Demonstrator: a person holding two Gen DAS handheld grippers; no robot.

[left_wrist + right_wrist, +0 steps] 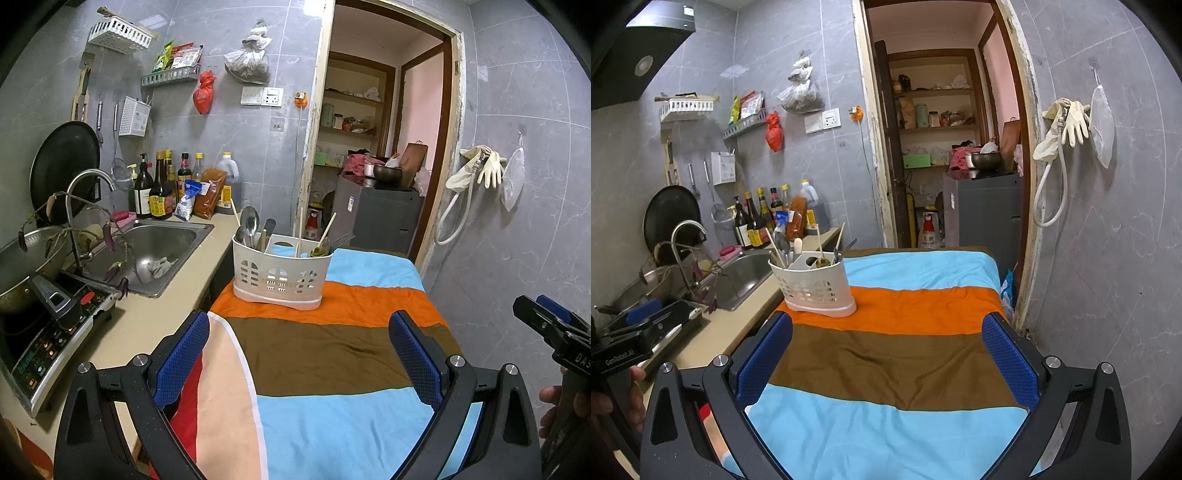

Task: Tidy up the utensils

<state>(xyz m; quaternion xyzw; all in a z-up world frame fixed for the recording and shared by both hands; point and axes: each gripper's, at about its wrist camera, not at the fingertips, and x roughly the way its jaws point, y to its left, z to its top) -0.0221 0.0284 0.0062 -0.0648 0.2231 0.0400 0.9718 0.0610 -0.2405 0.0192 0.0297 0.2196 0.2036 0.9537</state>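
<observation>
A white plastic utensil caddy stands on the orange stripe of a striped cloth over a table. Its left compartment holds metal spoons; its right one holds chopsticks and a small spoon. The caddy also shows in the right wrist view, far left on the cloth. My left gripper is open and empty, above the cloth in front of the caddy. My right gripper is open and empty, to the right of the left one. No loose utensils lie on the cloth.
A counter on the left carries a steel sink with a curved tap, sauce bottles and an induction cooker. A doorway behind the table opens onto a grey fridge. Gloves hang on the right wall.
</observation>
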